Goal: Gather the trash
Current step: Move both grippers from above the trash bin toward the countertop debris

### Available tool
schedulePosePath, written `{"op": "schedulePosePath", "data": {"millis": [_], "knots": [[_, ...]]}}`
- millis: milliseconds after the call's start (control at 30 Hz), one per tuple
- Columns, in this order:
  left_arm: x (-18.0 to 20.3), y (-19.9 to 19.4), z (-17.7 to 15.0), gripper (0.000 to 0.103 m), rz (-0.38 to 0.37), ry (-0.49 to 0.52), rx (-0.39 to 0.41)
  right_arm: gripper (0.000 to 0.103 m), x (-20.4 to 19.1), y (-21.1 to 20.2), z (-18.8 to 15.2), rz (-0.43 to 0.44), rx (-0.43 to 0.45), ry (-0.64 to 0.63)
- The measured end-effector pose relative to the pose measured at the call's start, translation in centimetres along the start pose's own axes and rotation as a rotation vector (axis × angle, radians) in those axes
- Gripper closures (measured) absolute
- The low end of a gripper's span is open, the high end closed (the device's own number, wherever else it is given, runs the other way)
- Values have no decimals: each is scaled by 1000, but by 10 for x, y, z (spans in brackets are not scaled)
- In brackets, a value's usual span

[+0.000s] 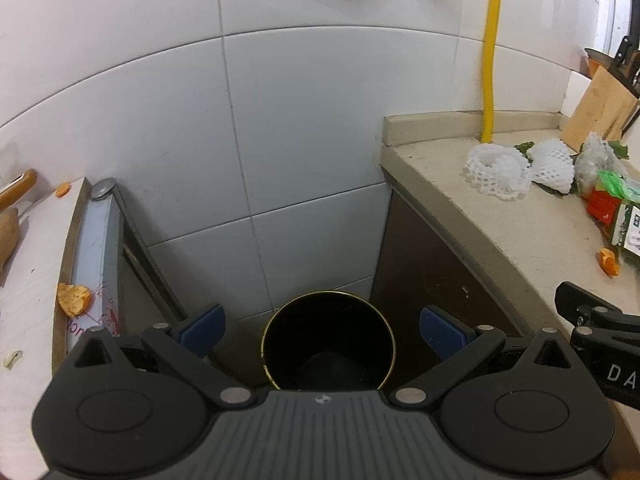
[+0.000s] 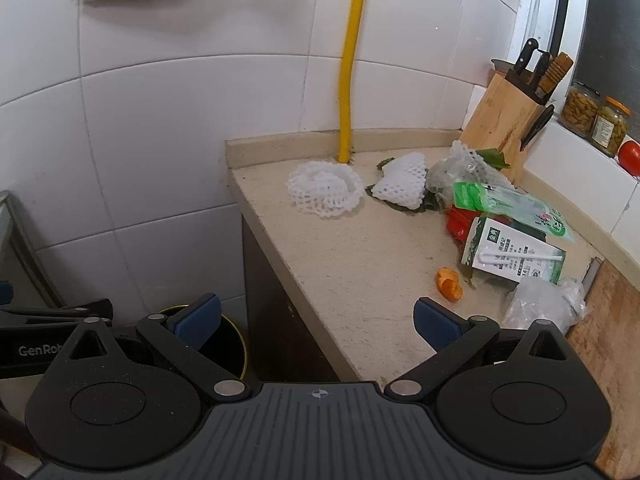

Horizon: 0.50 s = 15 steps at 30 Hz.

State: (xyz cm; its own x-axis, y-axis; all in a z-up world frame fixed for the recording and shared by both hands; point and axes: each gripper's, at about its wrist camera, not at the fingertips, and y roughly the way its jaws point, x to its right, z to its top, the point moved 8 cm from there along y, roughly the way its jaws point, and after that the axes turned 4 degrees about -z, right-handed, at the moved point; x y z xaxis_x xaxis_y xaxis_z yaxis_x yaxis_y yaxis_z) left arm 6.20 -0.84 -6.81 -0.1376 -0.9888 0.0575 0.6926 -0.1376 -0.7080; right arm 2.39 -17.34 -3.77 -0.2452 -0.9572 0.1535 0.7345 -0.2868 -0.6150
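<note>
A black round bin with a gold rim stands on the floor in the gap between two counters; my left gripper hangs open right above its mouth, holding nothing. My right gripper is open and empty over the beige counter's front edge. On that counter lie two white foam fruit nets, a milk carton with a straw, green and red wrappers, an orange peel and a crumpled clear bag. The bin shows partly at lower left.
A yellow pipe runs down the tiled wall into the counter. A wooden knife block, jars and a tomato stand at the back right. Left of the bin, a white board carries orange peel.
</note>
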Motion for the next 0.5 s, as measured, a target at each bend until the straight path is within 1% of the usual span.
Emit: {"op": "schedulePosePath", "data": {"millis": [300, 500], "knots": [[18, 0, 6, 3, -28, 34, 8, 0, 13, -2, 2, -29, 4, 27], [41, -1, 12, 3, -63, 71, 16, 0, 30, -4, 2, -72, 15, 64]]}}
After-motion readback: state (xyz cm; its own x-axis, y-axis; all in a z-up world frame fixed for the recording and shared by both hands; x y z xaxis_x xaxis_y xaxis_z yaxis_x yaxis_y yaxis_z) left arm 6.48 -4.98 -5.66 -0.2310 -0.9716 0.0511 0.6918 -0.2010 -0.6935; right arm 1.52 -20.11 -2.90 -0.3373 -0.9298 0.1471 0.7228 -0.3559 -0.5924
